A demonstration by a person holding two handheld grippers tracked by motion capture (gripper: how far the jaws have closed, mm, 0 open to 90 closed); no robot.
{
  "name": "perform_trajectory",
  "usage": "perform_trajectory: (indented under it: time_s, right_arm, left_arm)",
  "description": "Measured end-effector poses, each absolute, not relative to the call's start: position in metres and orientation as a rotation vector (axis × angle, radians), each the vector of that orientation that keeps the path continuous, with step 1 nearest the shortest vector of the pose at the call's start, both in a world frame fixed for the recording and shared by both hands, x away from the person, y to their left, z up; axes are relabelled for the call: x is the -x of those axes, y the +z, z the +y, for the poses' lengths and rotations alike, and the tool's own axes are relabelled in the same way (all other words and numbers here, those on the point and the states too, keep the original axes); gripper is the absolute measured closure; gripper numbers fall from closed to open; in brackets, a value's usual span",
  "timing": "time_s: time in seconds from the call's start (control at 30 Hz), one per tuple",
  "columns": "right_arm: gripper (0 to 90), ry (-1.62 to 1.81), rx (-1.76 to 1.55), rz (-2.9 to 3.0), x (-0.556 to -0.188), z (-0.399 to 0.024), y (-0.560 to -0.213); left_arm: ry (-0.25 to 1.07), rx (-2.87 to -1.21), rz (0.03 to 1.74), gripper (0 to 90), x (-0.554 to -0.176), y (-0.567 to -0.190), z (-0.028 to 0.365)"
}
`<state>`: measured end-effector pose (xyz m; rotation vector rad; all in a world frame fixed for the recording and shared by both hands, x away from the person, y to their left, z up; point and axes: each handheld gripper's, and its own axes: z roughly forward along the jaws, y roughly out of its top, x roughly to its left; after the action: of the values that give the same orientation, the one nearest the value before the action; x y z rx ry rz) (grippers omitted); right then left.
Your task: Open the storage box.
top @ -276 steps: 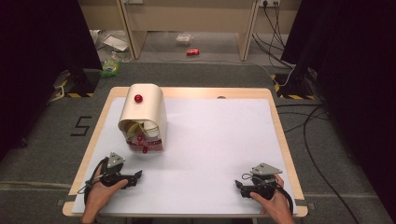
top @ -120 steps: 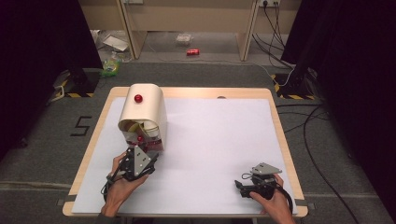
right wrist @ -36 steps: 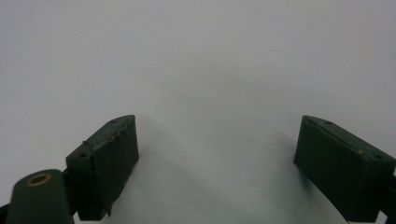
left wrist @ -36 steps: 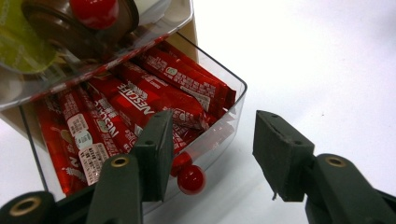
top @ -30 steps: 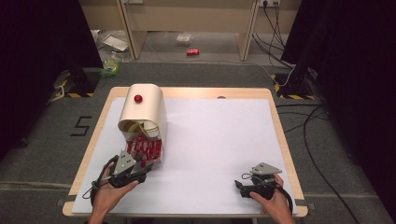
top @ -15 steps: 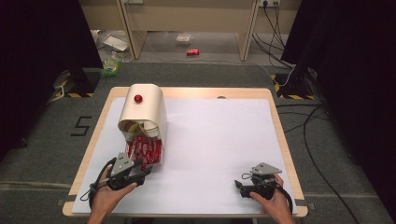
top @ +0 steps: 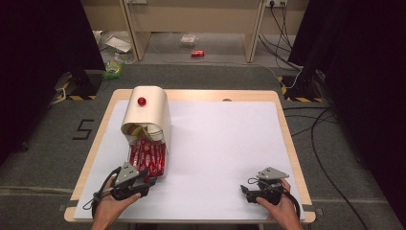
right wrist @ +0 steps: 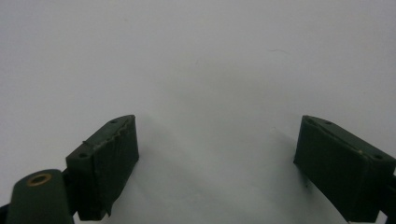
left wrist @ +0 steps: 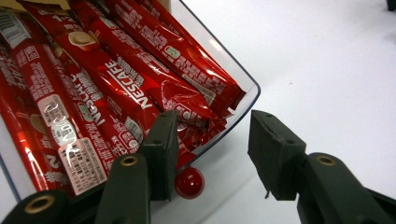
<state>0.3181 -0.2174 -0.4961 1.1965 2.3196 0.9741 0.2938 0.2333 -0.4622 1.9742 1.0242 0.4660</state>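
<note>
A cream box (top: 146, 112) with a red knob (top: 141, 101) on top stands at the table's left. Its clear drawer (top: 147, 158) is pulled out toward me, full of red Nescafé sachets (left wrist: 116, 84). In the left gripper view, the drawer's rim (left wrist: 243, 100) lies just ahead of the jaws and its small red knob (left wrist: 189, 182) sits beside the left jaw. My left gripper (left wrist: 212, 126) (top: 143, 184) is open; its jaws have just been closing a little, pressing on nothing. My right gripper (right wrist: 217, 135) (top: 245, 191) rests open over bare white table at the front right.
A white sheet (top: 225, 143) covers the wooden table (top: 287, 139). Cables (top: 325, 143) trail on the floor to the right. Litter and a red can (top: 197, 53) lie on the floor beyond the table.
Compared with the oldest frames, the drawer has been pulled out and the sachets show. Over the last second the left gripper has eased back slightly from the drawer. The right gripper stays still.
</note>
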Motion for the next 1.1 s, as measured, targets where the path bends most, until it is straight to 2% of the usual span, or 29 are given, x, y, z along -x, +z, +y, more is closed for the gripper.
perform_trajectory:
  time_s: [0.4,1.1]
  right_arm:
    - [13.7,0.974,-1.194,2.320,-0.318,-0.217,-0.496]
    - [13.7,0.974,-1.193,2.320,-0.318,-0.218,-0.496]
  left_arm:
    - [0.416,-1.977,1.028,52.4,-0.289,-0.457,0.238]
    - [0.401,-2.026,1.039,52.7,-0.279,-0.452,0.235]
